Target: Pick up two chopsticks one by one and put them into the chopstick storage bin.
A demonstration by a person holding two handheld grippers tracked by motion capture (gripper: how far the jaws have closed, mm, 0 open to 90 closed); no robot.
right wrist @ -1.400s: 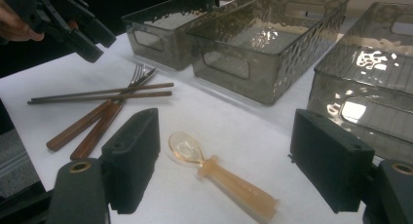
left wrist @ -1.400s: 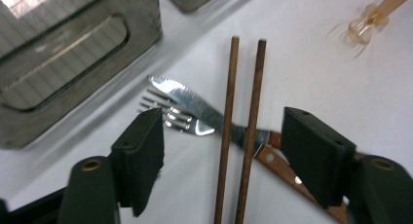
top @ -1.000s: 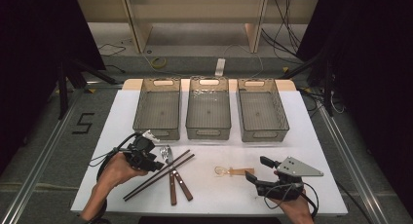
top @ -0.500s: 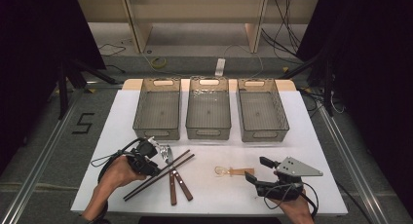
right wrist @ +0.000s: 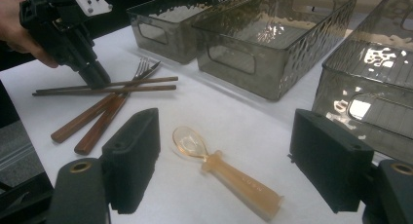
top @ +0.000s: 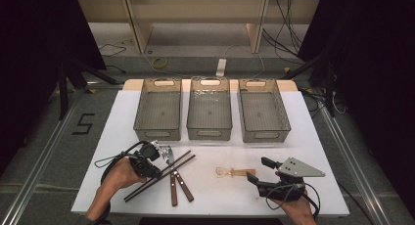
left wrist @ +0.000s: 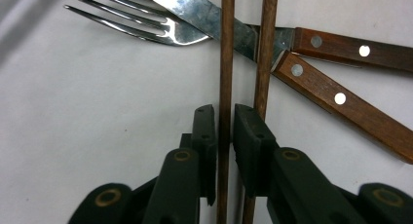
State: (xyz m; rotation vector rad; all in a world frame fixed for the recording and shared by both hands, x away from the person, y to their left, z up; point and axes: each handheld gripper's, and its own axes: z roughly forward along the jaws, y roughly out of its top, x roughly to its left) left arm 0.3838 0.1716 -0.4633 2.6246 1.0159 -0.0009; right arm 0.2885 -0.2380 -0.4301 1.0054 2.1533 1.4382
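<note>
Cutlery heaped left on table (top: 215,193), three bins (top: 210,115) behind, likely for sorting. My left tongs (left wrist: 224,136) have just been closing, now nipping one chopstick (left wrist: 225,63) atop knife (left wrist: 204,12) and fork (left wrist: 141,24). My right tongs (right wrist: 229,165) wide apart, straddling spoon (right wrist: 226,173), not touching.

A white-topped bench (top: 313,137) is set on a grey carpeted floor (top: 44,151), on which a black figure "5" (top: 84,123) is marked. Metal rails (top: 39,166) are laid along both sides of the bench. Beyond it, a pale wooden shelf unit (top: 195,14) is seen, with cables (top: 288,24) and a white power strip (top: 221,67) lying on the floor. Black curtains (top: 372,63) are hung at either side.
</note>
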